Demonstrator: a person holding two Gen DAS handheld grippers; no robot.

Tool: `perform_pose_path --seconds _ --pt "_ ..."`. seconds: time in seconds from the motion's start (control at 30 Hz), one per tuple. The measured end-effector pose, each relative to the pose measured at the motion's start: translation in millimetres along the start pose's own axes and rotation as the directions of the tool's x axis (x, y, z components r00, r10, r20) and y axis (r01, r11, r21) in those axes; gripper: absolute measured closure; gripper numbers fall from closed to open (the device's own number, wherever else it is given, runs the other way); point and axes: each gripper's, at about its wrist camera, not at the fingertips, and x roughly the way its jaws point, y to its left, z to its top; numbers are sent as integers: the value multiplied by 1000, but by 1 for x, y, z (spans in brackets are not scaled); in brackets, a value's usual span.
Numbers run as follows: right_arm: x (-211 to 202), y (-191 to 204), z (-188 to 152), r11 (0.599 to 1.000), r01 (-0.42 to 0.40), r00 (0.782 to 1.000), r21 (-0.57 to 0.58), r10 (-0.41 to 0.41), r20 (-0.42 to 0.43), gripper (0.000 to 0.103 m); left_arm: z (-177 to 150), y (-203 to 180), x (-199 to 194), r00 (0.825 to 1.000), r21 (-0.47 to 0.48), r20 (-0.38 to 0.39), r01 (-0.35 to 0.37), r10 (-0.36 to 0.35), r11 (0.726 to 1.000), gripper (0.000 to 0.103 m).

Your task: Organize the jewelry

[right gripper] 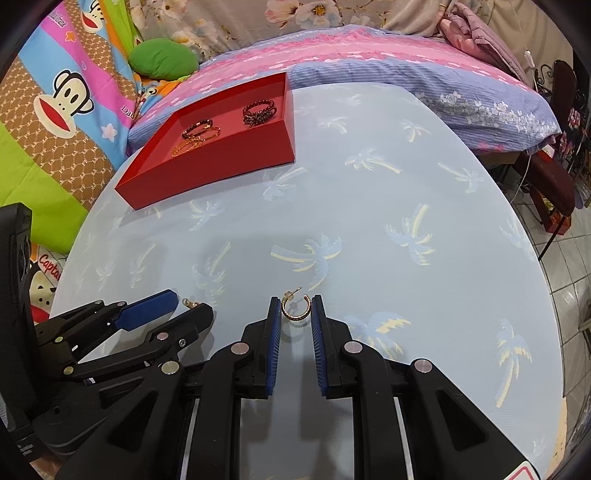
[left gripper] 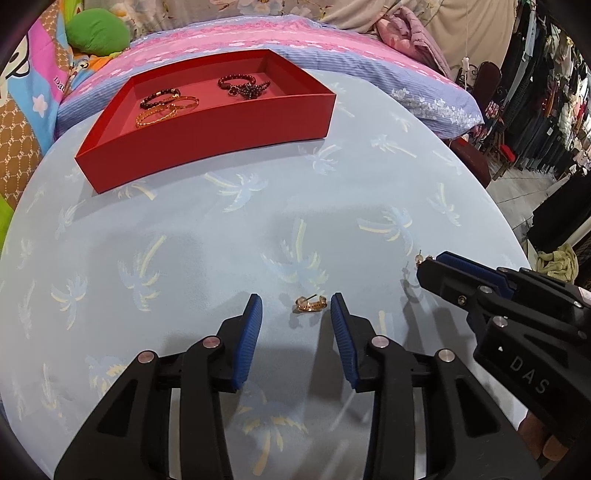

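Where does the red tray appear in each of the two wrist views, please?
Left wrist: the red tray lies upper left of centre, on the blue tablecloth.
Right wrist: the red tray lies upper left, by the table's far edge.
Shared landmark: the green cushion beyond the tray, to its left.

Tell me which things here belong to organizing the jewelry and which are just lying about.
For the job:
- red tray
- bracelets inside it
- gold hoop earring at the left gripper
- second hoop earring in the right gripper

Just lying about:
- green cushion
- bedding
- hanging clothes
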Motion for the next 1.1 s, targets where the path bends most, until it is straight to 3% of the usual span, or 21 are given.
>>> perform_pose_path --seconds 0.3,0.7,1.1 --pt "1 -2 0 1000 -5 1000 4 5 -2 88 2 1 1 1000 2 -4 4 -4 1000 85" --pt "-4 13 8 999 -29 999 -25 29 16 88 6 3 -15 999 0 8 32 -32 999 85" --pt "-10 66 82 985 -92 986 -147 110 124 88 60 46 -43 993 -53 116 -29 35 998 85"
